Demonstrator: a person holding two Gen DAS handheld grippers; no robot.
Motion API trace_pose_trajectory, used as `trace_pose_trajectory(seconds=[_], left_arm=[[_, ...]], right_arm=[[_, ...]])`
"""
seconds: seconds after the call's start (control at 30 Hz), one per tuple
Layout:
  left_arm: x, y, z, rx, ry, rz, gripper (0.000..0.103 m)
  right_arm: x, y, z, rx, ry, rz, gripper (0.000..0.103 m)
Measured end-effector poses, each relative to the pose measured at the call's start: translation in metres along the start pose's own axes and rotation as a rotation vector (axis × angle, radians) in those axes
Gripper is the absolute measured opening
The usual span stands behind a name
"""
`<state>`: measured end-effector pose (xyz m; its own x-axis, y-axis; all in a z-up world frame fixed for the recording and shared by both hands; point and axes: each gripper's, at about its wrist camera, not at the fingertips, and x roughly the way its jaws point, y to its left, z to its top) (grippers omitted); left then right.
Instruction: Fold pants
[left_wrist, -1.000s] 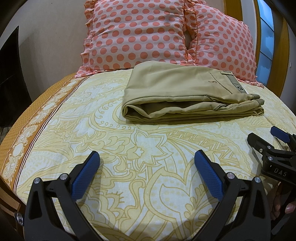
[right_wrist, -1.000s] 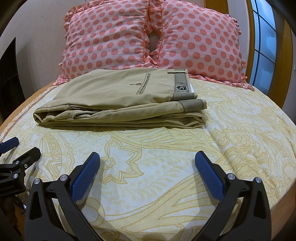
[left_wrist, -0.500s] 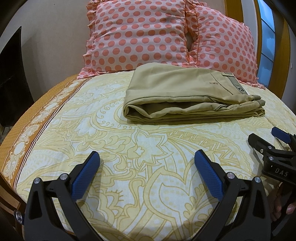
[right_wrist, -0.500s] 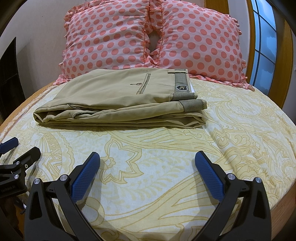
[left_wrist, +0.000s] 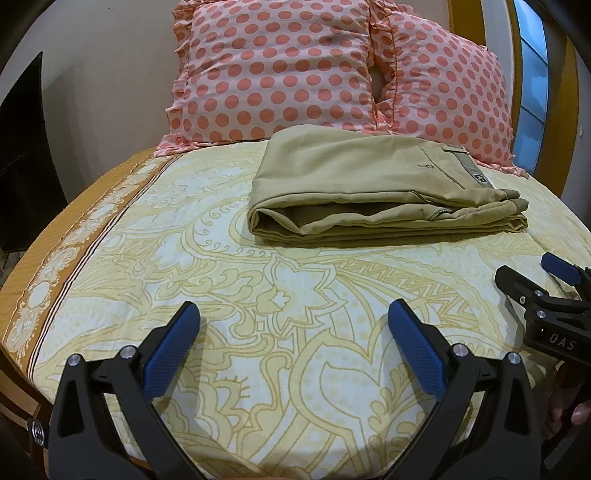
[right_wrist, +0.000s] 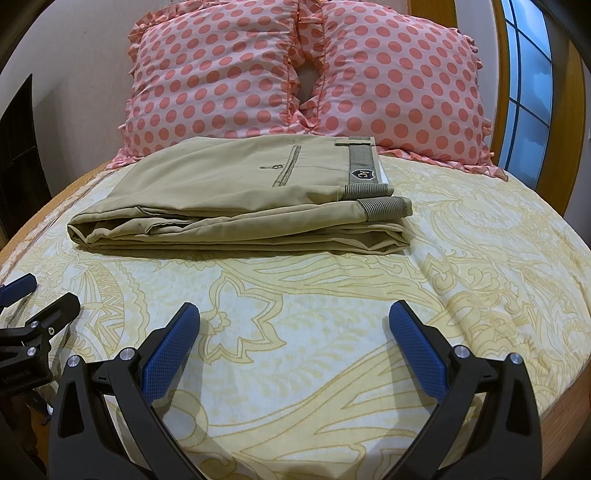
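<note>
Khaki pants (left_wrist: 369, 188) lie folded in a flat stack on the yellow patterned bedsheet (left_wrist: 229, 280), just in front of the pillows; they also show in the right wrist view (right_wrist: 236, 199), waistband to the right. My left gripper (left_wrist: 293, 317) is open and empty, low over the sheet, well short of the pants. My right gripper (right_wrist: 293, 317) is open and empty too, the same distance back. The right gripper shows at the right edge of the left wrist view (left_wrist: 543, 291); the left gripper shows at the left edge of the right wrist view (right_wrist: 33, 306).
Two pink polka-dot pillows (right_wrist: 306, 77) lean against the wall behind the pants. A wooden bed frame and window (right_wrist: 528, 74) stand at the right. The sheet's orange border (left_wrist: 74, 236) marks the bed's left edge. A dark panel (left_wrist: 22, 147) stands at the far left.
The left wrist view has shifted slightly, so the pants sit a little further right and higher. The right gripper has hardly moved. Both stay open and empty.
</note>
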<state>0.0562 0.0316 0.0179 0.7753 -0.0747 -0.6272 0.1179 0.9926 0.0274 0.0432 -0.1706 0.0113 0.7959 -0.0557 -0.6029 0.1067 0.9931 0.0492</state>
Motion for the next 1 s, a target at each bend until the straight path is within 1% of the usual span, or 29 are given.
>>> trace_pose_trajectory(seconds=[0.23,0.4,1.0], left_arm=[[0.0011,-0.0010,-0.0009,0.010,-0.010,-0.015,0.101],[0.0002,-0.0031,-0.0034,0.010,-0.023,-0.011,0.101],[-0.0001,-0.0046,-0.0041,0.008,-0.023,-0.010,0.101]], right_arm=[[0.0001,-0.0006,-0.0007,-0.001,-0.001,0.002,0.102],[0.0009,-0.0005,0.0002,-0.002,-0.004,0.002,0.102],[0.0003,0.0002,-0.0017,-0.002,-0.006,0.002,0.102]])
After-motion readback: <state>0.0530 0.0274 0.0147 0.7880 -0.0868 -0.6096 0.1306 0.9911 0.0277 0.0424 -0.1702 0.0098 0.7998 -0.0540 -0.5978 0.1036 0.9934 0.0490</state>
